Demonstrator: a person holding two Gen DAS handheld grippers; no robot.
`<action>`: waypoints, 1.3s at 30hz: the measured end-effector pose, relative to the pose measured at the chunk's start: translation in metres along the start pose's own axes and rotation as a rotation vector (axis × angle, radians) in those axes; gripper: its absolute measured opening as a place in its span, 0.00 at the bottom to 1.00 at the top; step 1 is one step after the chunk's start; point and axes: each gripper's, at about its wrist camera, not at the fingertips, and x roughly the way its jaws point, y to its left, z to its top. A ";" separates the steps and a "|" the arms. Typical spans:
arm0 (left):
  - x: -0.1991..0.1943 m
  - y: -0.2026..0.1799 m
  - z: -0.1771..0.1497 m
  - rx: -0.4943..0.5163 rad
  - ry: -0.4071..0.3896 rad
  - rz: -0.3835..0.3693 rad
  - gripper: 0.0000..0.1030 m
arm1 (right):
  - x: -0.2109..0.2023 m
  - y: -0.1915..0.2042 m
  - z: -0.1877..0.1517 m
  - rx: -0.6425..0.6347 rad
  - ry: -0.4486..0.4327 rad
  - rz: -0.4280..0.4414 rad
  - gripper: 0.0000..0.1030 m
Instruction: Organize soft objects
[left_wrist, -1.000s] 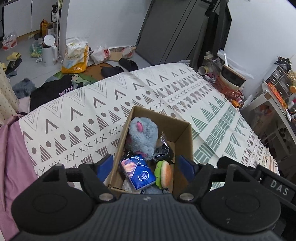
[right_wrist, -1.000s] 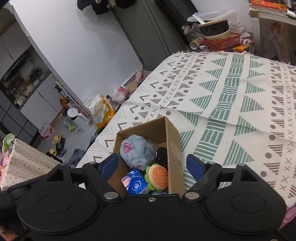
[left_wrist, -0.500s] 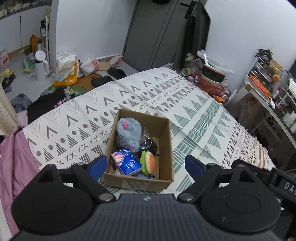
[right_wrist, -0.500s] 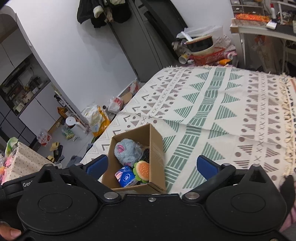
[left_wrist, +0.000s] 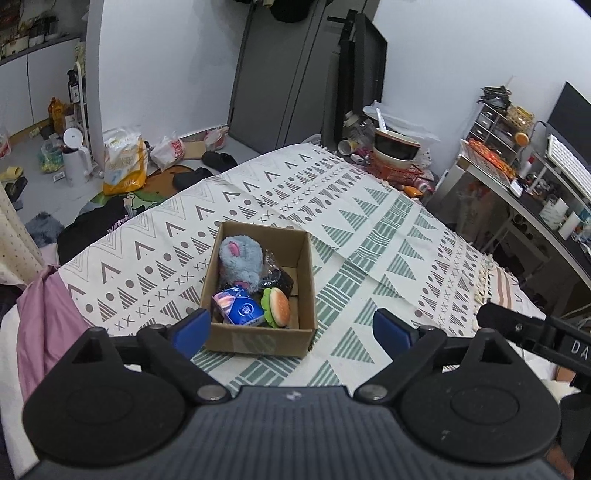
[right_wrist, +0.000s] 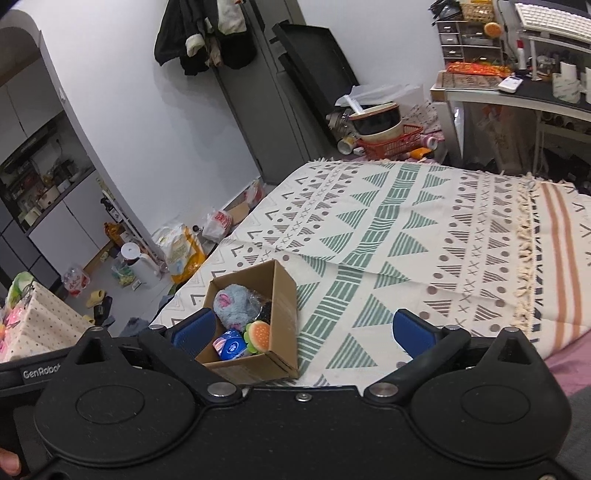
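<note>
On my left I hold the left gripper raised above the patterned bedspread, tilted down toward it, its blue fingers spread wide with nothing between them. Just ahead of it sits the open cardboard box, and inside I see the grey plush toy at the far end, a dark wrapped item beside it, then the blue tissue pack and the burger toy at the near end. On my right, the right gripper hangs likewise above the cover, parted and empty, the box lying towards its left finger.
</note>
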 end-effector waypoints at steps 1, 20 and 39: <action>-0.003 -0.002 -0.001 0.010 -0.003 -0.001 0.91 | -0.005 -0.002 -0.001 0.002 -0.005 -0.001 1.00; -0.057 -0.027 -0.039 0.106 -0.080 -0.022 0.99 | -0.067 -0.024 -0.034 -0.092 -0.039 -0.019 1.00; -0.084 -0.019 -0.069 0.192 -0.088 0.005 0.99 | -0.093 -0.022 -0.057 -0.138 -0.054 -0.059 1.00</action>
